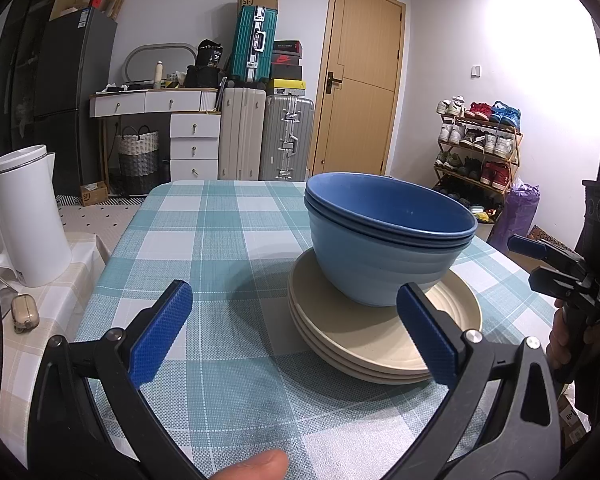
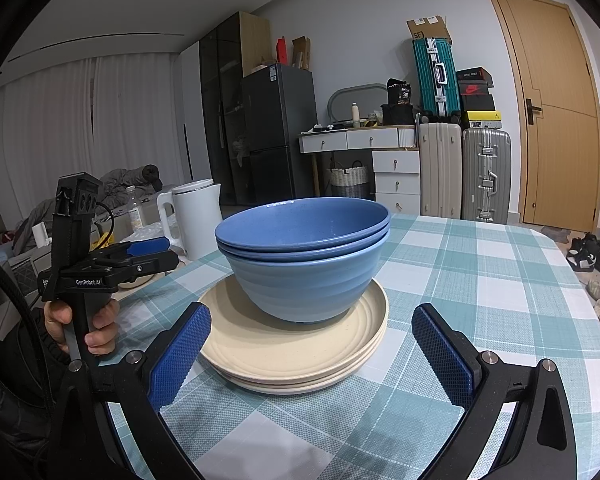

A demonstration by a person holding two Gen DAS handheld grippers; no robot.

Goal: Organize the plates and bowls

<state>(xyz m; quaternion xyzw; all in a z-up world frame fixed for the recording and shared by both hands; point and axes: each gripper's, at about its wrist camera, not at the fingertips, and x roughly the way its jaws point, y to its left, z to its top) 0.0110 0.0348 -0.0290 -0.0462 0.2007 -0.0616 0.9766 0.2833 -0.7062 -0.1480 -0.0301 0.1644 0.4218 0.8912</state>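
Note:
Nested blue bowls (image 1: 384, 240) stand on a stack of cream plates (image 1: 364, 340) on the checked tablecloth; they also show in the right wrist view, bowls (image 2: 304, 256) on plates (image 2: 296, 352). My left gripper (image 1: 294, 304) is open and empty, just in front of the stack and to its left. My right gripper (image 2: 312, 330) is open and empty, its jaws standing either side of the near rim of the plates without touching. The right gripper also shows at the far right of the left wrist view (image 1: 556, 256), and the left gripper shows at the left of the right wrist view (image 2: 140, 252).
A white kettle (image 1: 24, 216) stands on a side surface left of the table (image 1: 204, 240). Suitcases, drawers, a fridge, a shoe rack (image 1: 480, 148) and a wooden door (image 1: 360, 80) lie beyond the table's far edge.

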